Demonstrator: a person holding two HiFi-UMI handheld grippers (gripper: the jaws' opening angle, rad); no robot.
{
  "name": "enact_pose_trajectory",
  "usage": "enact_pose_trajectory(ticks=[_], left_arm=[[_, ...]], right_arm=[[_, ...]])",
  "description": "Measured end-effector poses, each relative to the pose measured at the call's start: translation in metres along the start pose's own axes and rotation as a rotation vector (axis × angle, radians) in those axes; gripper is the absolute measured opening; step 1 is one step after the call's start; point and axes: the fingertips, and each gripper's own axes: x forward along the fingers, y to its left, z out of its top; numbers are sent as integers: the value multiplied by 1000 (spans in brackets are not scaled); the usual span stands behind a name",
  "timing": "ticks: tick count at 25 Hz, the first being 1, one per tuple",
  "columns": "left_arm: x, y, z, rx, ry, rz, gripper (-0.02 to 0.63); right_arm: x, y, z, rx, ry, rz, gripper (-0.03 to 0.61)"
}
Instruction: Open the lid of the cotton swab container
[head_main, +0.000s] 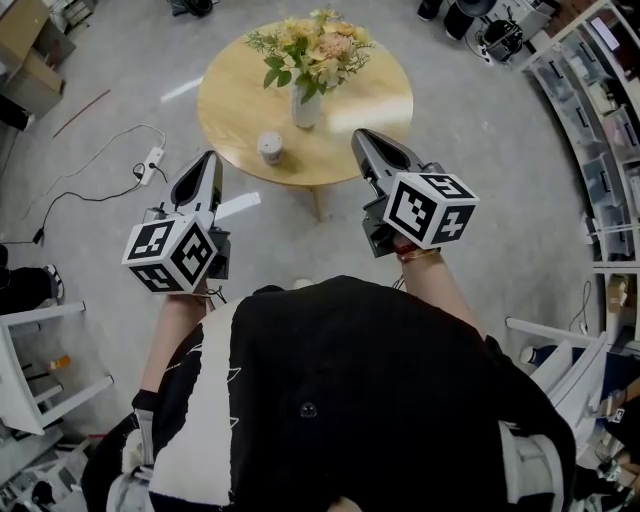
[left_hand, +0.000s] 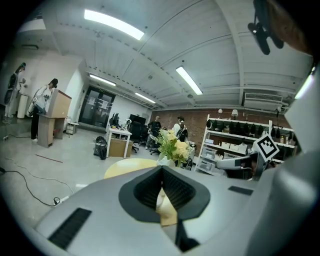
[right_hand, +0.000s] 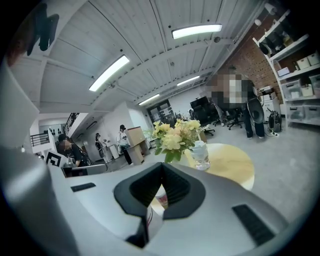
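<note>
left gripper: jaws fully closed, ribbed pads meeting along one line, nothing held between them. it hangs over the floor just off the round table, at its near-left edge, tip pointing toward the table.

right gripper: jaws likewise closed, with nothing held. in the head view its tip overlaps the table's near-right edge.

cotton swab container: stands upright on the table, close to the near edge, between the two gripper tips and apart from both. lid in place. in the right gripper view a pale cylinder shows low in the gap behind the pads, probably this container, though the sliver is too small to confirm.

vase of flowers: upright near the table's centre, just beyond the container and slightly right of it.

power strip: on the floor left of the table, cable trailing away from it.
</note>
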Motion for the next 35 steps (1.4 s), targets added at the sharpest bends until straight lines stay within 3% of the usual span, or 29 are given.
enact_pose_trajectory(ticks=[12, 17, 21, 24, 27, 30, 35], left_arm=[[24, 28, -54, -60, 110, 37, 25], [37, 33, -75, -98, 149, -3, 56], [49, 27, -95, -110, 193, -59, 121], [60, 22, -111, -85, 236, -96, 154], [72, 25, -127, -17, 290, -108, 243], [82, 28, -140, 45, 337, -113, 266], [101, 24, -160, 70, 385, -147, 288]], right_arm=[[-12, -29, 0, 27, -6, -53, 5], [-18, -37, -2, 25, -3, -82, 5], [-29, -47, -4, 29, -2, -117, 5], [-36, -55, -9, 38, 4, -145, 5], [-42, -61, -18, 43, 21, -168, 5], [-55, -68, -25, 53, 29, -199, 5], [-79, -83, -30, 69, 24, -261, 5]])
